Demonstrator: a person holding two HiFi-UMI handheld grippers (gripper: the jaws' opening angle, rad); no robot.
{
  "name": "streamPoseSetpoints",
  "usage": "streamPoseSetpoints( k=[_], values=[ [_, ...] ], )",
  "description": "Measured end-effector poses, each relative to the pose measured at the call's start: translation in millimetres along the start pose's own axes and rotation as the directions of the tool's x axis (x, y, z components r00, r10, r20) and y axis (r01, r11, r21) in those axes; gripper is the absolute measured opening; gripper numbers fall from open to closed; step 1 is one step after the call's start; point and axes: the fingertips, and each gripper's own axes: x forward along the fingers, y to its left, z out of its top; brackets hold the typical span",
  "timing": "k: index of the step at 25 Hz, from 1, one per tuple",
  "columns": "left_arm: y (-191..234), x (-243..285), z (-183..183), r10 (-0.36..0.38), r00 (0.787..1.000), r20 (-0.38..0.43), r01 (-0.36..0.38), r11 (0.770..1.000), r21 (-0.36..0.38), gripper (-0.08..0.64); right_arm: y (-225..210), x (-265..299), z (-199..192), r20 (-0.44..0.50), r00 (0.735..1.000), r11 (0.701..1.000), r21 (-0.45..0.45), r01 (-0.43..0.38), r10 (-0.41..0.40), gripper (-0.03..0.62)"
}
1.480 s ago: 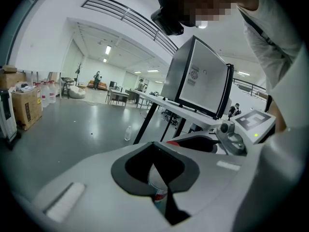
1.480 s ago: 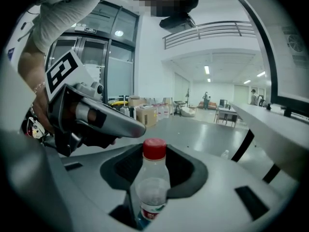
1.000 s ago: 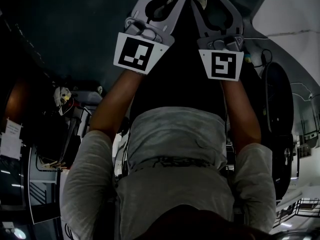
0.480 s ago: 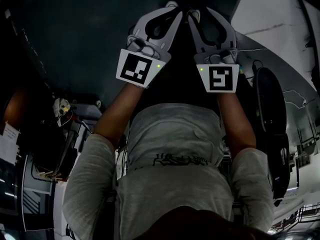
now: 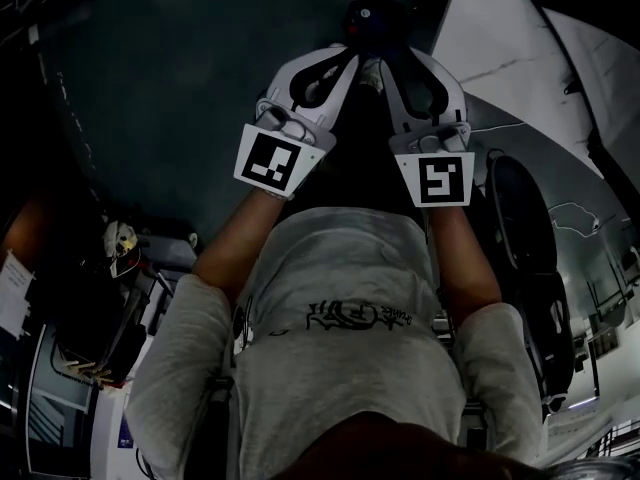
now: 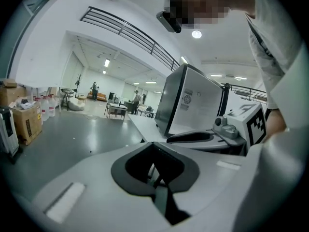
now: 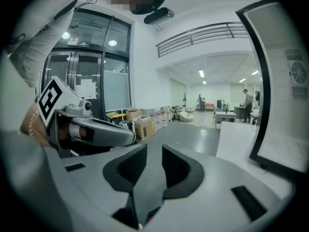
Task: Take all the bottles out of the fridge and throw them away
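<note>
Nearest, the left gripper (image 6: 155,174) is held with its jaws pressed together and nothing between them. The right gripper (image 7: 154,164) is held beside it. Its jaws have just been closing and are now set at a narrow gap, with nothing caught in it.

In the head view both grippers are seen lower in the frame than a second ago, drawn nearer the shirt (image 5: 340,298) and kept close together at the tips. No bottle is carried, so this is judged a move between steps, not a grasp or a drop.

Just beyond, a box with a dark face and a pale side panel, taken to be the fridge (image 6: 190,100), is stood on a white table (image 6: 137,122). Its inside is not shown, no bottle is seen in or near it, and whether any remain there cannot be told.

Farther off, cartons (image 6: 21,122) and large jugs (image 6: 47,105) are ranged on the grey floor (image 6: 72,139).
</note>
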Motion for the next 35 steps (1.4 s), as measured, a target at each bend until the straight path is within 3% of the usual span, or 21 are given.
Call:
streamPoseSetpoints(
  k=[16, 32, 35],
  values=[
    [-43.8, -12.2, 100.0, -0.059, 0.995, 0.075, 0.058, 0.998, 0.021, 0.009, -22.4, -39.8, 93.7, 0.062, 0.998, 1.0, -0.014, 0.024, -0.023, 0.089],
    [-84.7, -28.8, 189.9, -0.116, 0.983, 0.146, 0.104, 0.991, 0.082, 0.009, -36.4, -75.9, 184.2, 0.125, 0.992, 1.0, -0.029, 0.009, -0.006, 0.067],
    [-90.4, -29.6, 206.4, -0.129, 0.974, 0.186, 0.107, 0.987, 0.122, 0.009, -38.0, -82.0, 196.8, 0.137, 0.991, 0.999, -0.032, 0.007, -0.002, 0.064]
  ],
)
